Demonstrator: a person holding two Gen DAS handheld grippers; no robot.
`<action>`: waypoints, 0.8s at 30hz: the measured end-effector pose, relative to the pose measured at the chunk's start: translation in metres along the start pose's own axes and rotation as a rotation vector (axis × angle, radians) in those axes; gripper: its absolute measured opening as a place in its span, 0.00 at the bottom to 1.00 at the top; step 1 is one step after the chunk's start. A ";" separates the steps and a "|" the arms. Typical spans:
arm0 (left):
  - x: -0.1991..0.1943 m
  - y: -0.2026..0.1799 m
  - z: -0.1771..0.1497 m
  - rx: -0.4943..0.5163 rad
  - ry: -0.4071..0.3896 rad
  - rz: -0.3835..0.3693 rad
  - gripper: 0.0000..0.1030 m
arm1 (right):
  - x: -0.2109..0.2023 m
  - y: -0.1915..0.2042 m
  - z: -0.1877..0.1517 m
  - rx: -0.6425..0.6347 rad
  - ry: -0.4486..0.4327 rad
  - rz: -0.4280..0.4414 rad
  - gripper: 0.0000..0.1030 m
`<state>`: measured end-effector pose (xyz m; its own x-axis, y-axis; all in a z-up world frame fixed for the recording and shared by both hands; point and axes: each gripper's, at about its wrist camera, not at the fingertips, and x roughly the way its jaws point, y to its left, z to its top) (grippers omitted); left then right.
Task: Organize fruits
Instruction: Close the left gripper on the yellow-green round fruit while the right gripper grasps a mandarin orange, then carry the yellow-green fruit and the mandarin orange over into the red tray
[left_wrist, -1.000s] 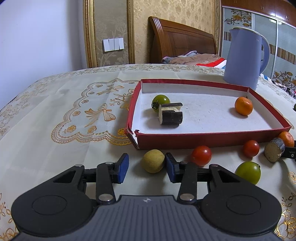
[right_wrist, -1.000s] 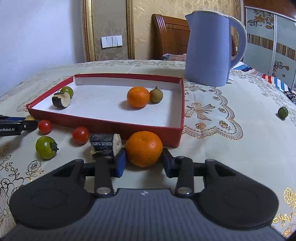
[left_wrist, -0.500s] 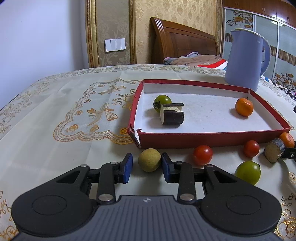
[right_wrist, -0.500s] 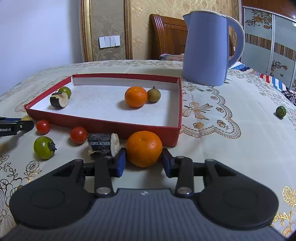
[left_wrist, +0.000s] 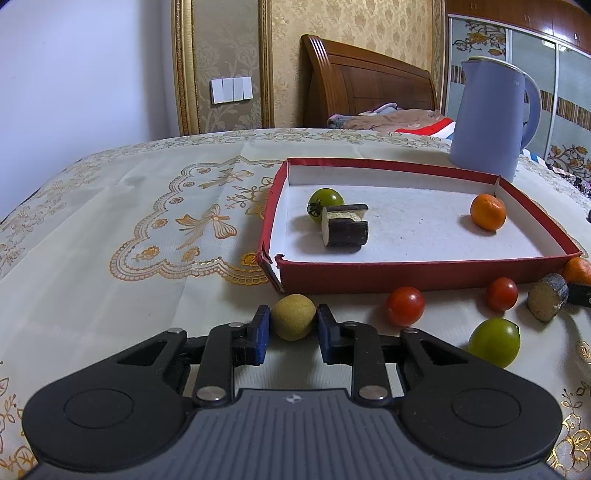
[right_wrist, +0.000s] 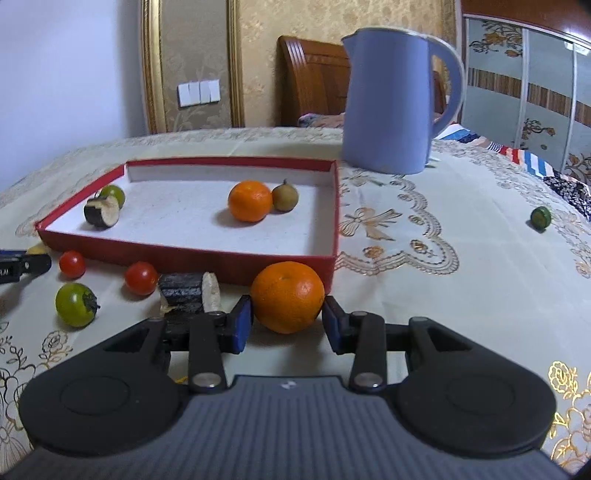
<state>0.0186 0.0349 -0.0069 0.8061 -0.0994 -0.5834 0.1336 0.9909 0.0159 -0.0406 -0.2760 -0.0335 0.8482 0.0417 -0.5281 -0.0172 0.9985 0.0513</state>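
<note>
A: Listing stock. Left claw (left_wrist: 291, 334): its jaws have just been closing and now pinch the longan (left_wrist: 294, 316), both blue pads touching its sides. Longan sits on the tabletop (left_wrist: 110, 240), just in front of the tray's torn near-left corner.

B: Right claw (right_wrist: 288, 321)?

A: Pinching 1 orange (right_wrist: 288, 296), pads against both flanks. Orange rests on the tabletop, just outside the tray (right_wrist: 334, 206) at its near-right corner.

B: Tray contents?

A: 4 items. Left end: 1 green tomato (left_wrist: 326, 204) with 1 dark cut stub (left_wrist: 345, 230) touching it. Right end: 1 orange (right_wrist: 250, 200) with 1 longan (right_wrist: 284, 196) just beside it.

B: Loose stock, outside the tray?

A: 2 red tomatoes (left_wrist: 405, 311) (left_wrist: 501, 294), 1 green tomato (left_wrist: 495, 342), 1 dark stub (right_wrist: 190, 290) just left of the right claw, 1 small green fruit (right_wrist: 541, 218) well apart on the right. Non-stock: 1 blue kettle (right_wrist: 391, 99) behind the tray.

B: Step in hand?

A: Judged: grasp stage, 2 fruits gripped at once, neither lifted. About 4 in, 7 out counting the gripped 2.

B: Next move needs?

A: Judged: lift each fruit clear of the red wall, carry it over the white floor, set it down low before spreading the pads. Both are round and will likely roll if dropped. Left claw should pass the torn corner without catching it. Right claw should lift clear of the stub at its left pad.
</note>
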 end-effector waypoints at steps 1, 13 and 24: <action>0.000 0.000 0.000 0.001 0.000 0.001 0.25 | -0.002 0.000 0.000 0.003 -0.006 -0.007 0.37; -0.002 -0.001 0.000 -0.006 0.004 0.030 0.25 | -0.010 0.004 -0.006 0.048 -0.002 0.004 0.37; -0.012 -0.016 -0.003 -0.025 0.013 -0.009 0.25 | -0.013 0.007 -0.008 0.086 -0.015 0.007 0.37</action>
<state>0.0045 0.0207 -0.0026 0.7971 -0.1074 -0.5942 0.1266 0.9919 -0.0095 -0.0556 -0.2693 -0.0327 0.8559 0.0473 -0.5150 0.0222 0.9915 0.1280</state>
